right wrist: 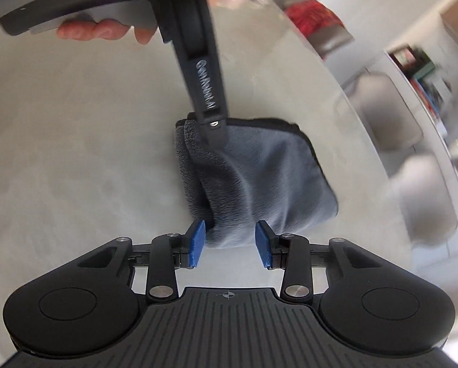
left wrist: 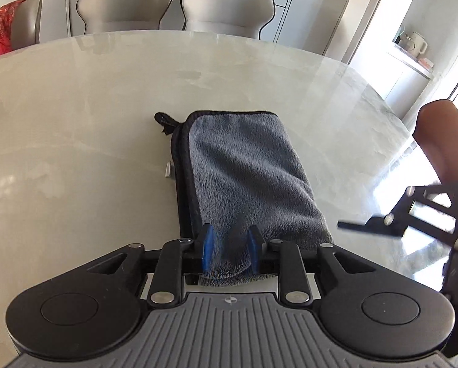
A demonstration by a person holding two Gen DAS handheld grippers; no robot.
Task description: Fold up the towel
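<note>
1. Grey towel (left wrist: pixel 244 171) lies folded on the pale table (left wrist: pixel 75 128), its near corner pinched between the blue pads of the left gripper (left wrist: pixel 229 253).
2. Right gripper (right wrist: pixel 230 245) gapes wide, holding nothing; towel edge sits between its pads, probably untouched, though blur hides contact.
3. Risk: plush fold slips or bunches if the left pulls alone.
4. Risk: the 2 grippers cross closely and could collide.

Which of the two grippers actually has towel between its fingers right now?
The left gripper: grey towel is bunched between its blue pads. The right gripper stands open and empty.
</note>
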